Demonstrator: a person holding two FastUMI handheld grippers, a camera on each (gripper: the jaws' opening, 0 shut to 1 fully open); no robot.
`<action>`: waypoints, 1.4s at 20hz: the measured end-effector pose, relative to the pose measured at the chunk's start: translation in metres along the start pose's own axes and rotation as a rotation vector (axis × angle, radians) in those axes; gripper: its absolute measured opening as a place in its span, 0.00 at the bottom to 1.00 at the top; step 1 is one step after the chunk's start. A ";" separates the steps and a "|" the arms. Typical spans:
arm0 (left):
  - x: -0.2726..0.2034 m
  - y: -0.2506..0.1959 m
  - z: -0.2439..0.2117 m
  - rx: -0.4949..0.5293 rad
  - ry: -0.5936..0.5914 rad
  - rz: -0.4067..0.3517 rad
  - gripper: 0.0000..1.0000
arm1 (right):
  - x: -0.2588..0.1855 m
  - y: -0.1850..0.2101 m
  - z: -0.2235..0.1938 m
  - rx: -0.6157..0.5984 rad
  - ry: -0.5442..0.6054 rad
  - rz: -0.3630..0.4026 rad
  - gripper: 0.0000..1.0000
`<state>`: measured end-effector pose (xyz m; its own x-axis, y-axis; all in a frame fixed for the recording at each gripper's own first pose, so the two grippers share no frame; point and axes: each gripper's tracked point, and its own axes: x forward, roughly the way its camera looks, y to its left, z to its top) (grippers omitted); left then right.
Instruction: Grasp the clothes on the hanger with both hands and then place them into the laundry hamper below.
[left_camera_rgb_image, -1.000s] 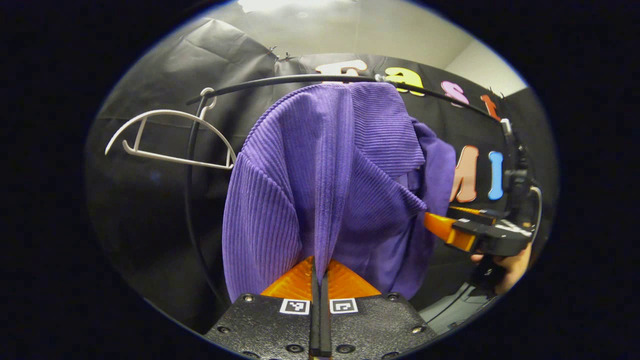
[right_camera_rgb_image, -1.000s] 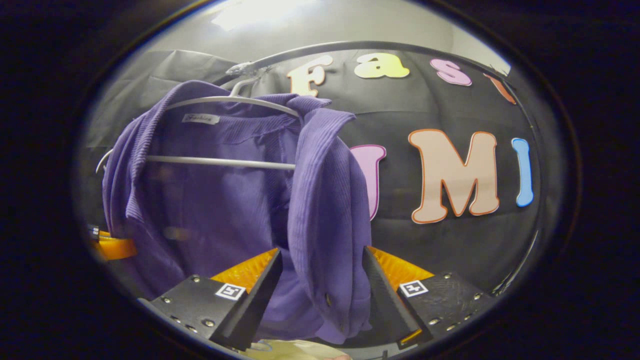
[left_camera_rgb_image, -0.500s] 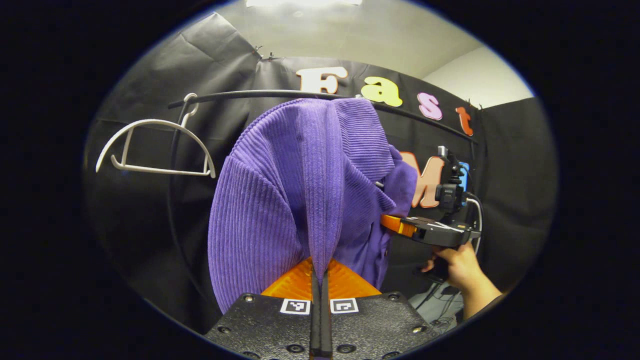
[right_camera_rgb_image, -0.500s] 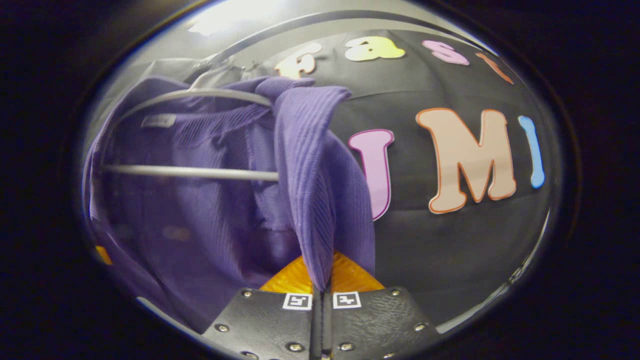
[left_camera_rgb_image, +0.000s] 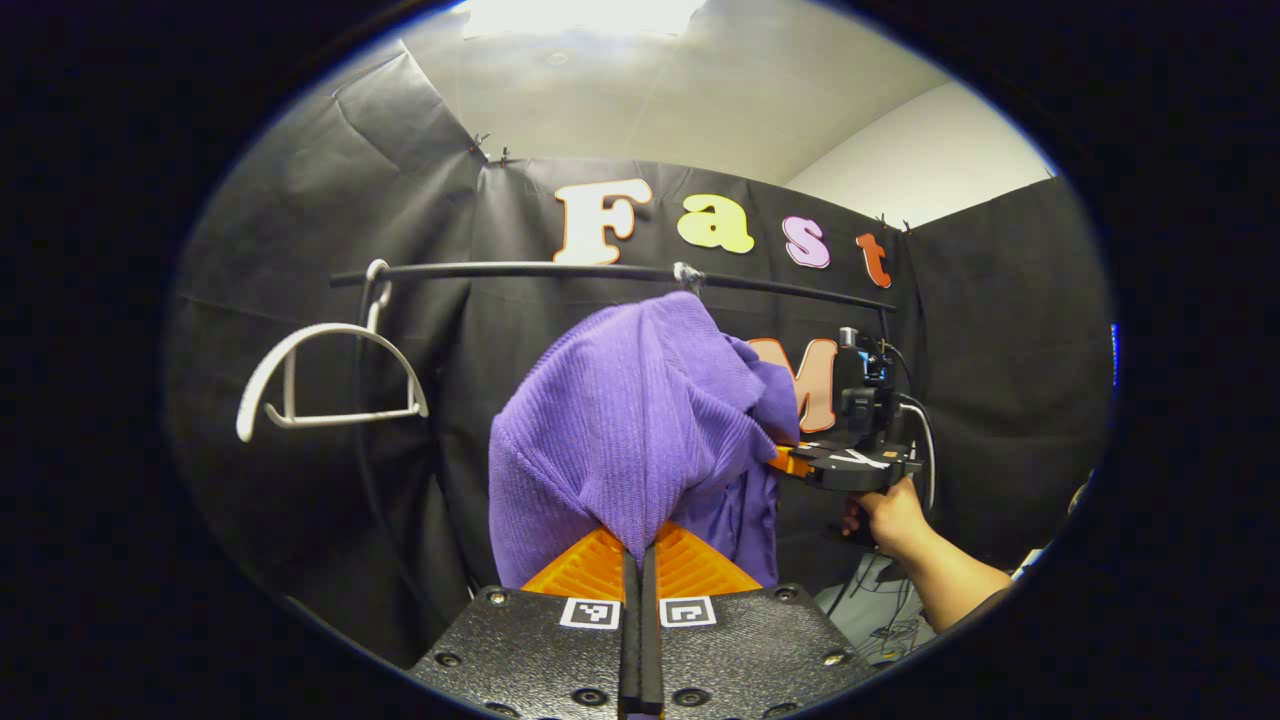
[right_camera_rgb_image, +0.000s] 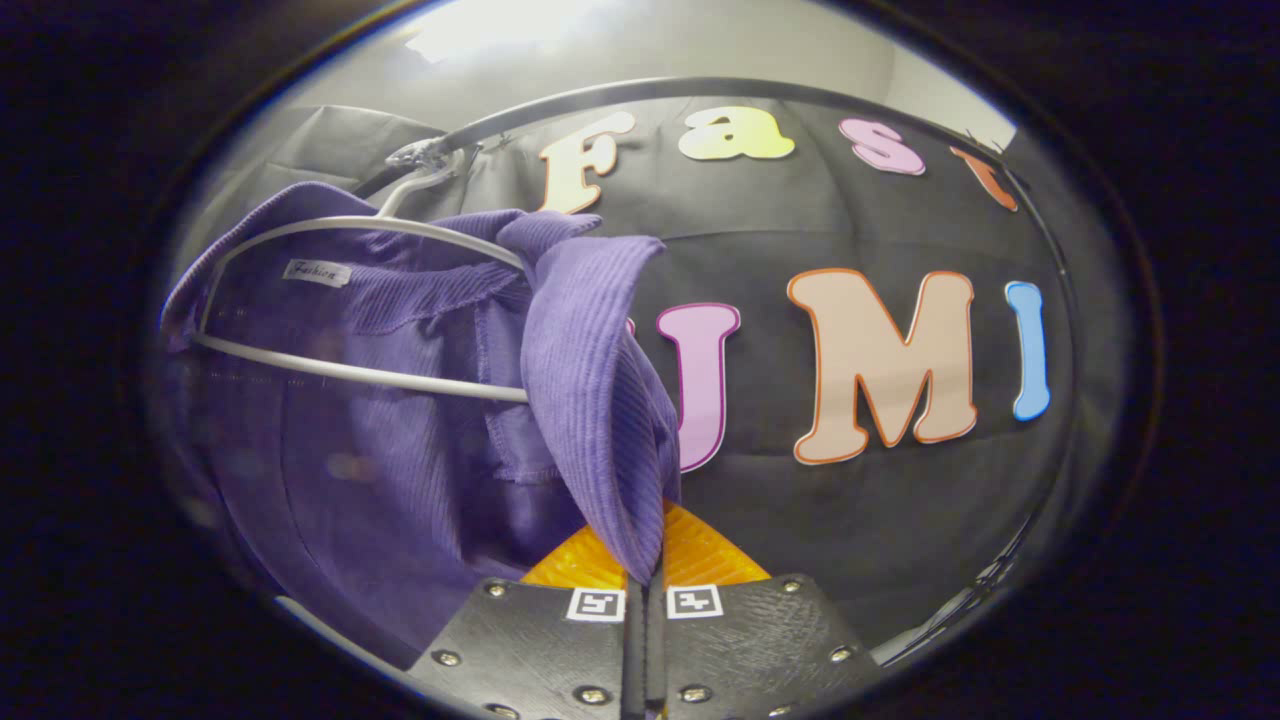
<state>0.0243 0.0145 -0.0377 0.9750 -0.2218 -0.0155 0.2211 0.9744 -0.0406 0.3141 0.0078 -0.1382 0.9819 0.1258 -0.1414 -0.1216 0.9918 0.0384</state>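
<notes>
Both claws, left claw (left_camera_rgb_image: 637, 560) and right claw (right_camera_rgb_image: 648, 575), clenched on the purple shirt (left_camera_rgb_image: 625, 440), grip opposite edges so it can slide off its hanger (right_camera_rgb_image: 340, 290).

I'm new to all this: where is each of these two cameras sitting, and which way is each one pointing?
Left gripper view: rides on the left gripper, facing the rail and purple garment it pinches; beyond are an empty hanger, the right gripper and the person's hand.
Right gripper view: rides on the right gripper, looking at the garment's open front and its own hanger, a fold clamped between its fingers.
Shared: the purple garment, rail and booth wall.
</notes>
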 end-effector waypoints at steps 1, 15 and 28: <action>-0.004 0.005 0.004 0.008 -0.008 0.011 0.00 | -0.002 -0.001 0.004 0.005 -0.009 -0.006 0.01; 0.000 0.107 0.091 0.043 -0.195 0.275 0.00 | -0.024 -0.062 0.086 -0.242 -0.178 -0.347 0.01; 0.053 0.155 0.097 0.020 -0.218 0.422 0.00 | 0.047 -0.081 0.068 -0.180 -0.100 -0.369 0.01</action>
<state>0.1130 0.1570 0.0521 0.9616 0.2043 0.1835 -0.1971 0.9787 -0.0568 0.3798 -0.0676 -0.0809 0.9726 -0.2319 -0.0160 0.2259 0.9590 -0.1711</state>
